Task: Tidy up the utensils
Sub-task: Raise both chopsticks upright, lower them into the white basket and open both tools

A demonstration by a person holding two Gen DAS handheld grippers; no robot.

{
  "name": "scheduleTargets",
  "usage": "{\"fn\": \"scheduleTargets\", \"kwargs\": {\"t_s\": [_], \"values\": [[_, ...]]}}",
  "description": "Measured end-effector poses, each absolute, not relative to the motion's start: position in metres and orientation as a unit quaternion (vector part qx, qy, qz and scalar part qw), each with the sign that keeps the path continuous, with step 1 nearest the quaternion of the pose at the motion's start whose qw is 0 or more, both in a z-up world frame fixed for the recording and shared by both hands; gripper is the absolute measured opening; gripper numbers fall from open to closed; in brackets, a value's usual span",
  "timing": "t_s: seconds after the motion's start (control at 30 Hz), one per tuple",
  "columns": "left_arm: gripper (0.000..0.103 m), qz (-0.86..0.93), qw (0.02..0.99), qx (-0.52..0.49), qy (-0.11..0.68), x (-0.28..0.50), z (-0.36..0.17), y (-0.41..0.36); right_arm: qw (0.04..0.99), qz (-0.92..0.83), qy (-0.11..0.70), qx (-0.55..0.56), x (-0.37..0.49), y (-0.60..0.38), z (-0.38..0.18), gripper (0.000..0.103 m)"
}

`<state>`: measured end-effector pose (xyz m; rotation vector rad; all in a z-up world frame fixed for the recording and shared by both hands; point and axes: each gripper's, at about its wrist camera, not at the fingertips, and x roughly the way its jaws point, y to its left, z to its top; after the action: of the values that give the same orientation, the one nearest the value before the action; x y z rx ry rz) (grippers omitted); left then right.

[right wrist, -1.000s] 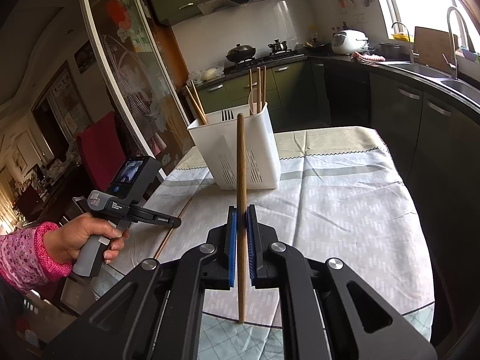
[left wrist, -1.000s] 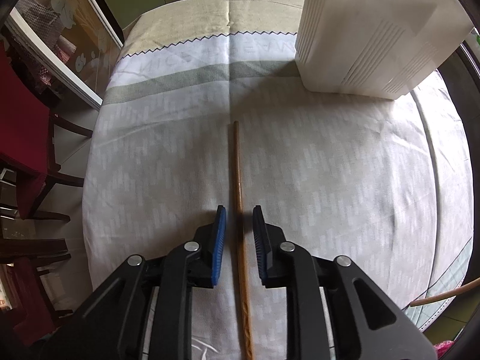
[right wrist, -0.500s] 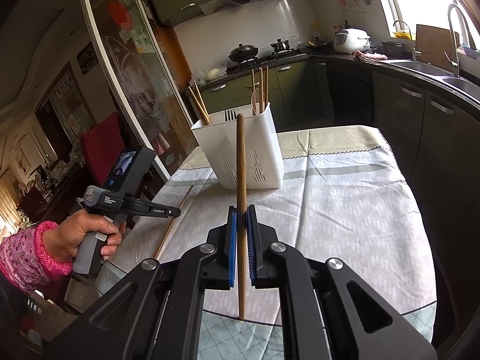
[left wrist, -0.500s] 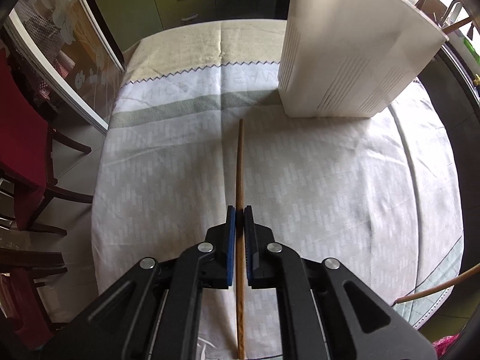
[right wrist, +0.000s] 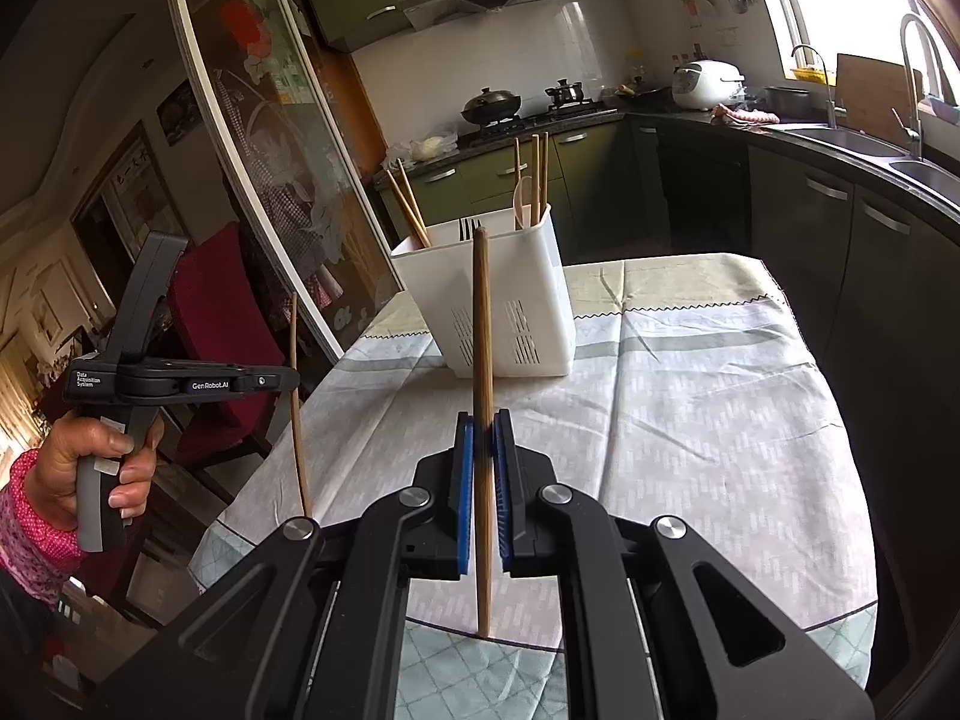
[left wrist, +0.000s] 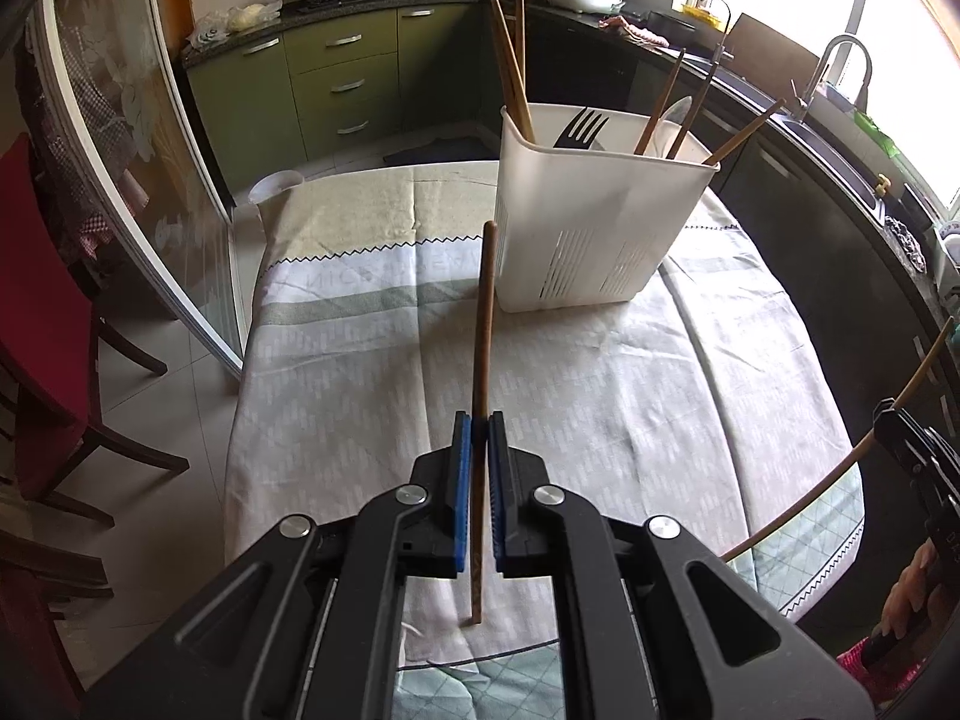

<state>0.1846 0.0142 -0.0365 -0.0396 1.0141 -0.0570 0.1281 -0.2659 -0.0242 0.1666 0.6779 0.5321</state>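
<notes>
Two chopsticks are in hand, one per tool; the left tool [left wrist: 478,420] is clamped on a dark chopstick [left wrist: 483,324], the right tool [right wrist: 483,420] on a second chopstick [right wrist: 482,324], both held upright above the worktop [left wrist: 600,396] in front of one white caddy [left wrist: 600,228]; that caddy holds one fork [left wrist: 577,129] and several more chopsticks; a second ago the left chopstick lay flat on the cloth, now lifted clear.

green kitchen cabinets [left wrist: 336,84], bright window [right wrist: 852,6], red chair [left wrist: 36,324], glass sliding door [right wrist: 264,180], grey tiled floor [left wrist: 198,420].
</notes>
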Motion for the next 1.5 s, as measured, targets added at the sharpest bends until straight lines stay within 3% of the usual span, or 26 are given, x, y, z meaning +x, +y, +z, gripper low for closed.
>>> {"fn": "scheduleTargets", "kwargs": {"t_s": [0.97, 1.2, 1.5], "values": [[0.005, -0.046, 0.898, -0.019, 0.437, 0.162, -0.006, 0.014, 0.909, 0.271, 0.313, 0.054, 0.137, -0.252, -0.007, 0.007], [0.005, -0.061, 0.913, -0.019, 0.404, 0.168, 0.033, 0.003, 0.919, 0.28, 0.275, 0.028, 0.153, -0.24, 0.039, 0.007], [0.006, -0.084, 0.943, -0.027, 0.32, 0.199, 0.123, -0.011, 0.933, 0.296, 0.201, 0.032, 0.196, -0.221, 0.125, 0.007]]}}
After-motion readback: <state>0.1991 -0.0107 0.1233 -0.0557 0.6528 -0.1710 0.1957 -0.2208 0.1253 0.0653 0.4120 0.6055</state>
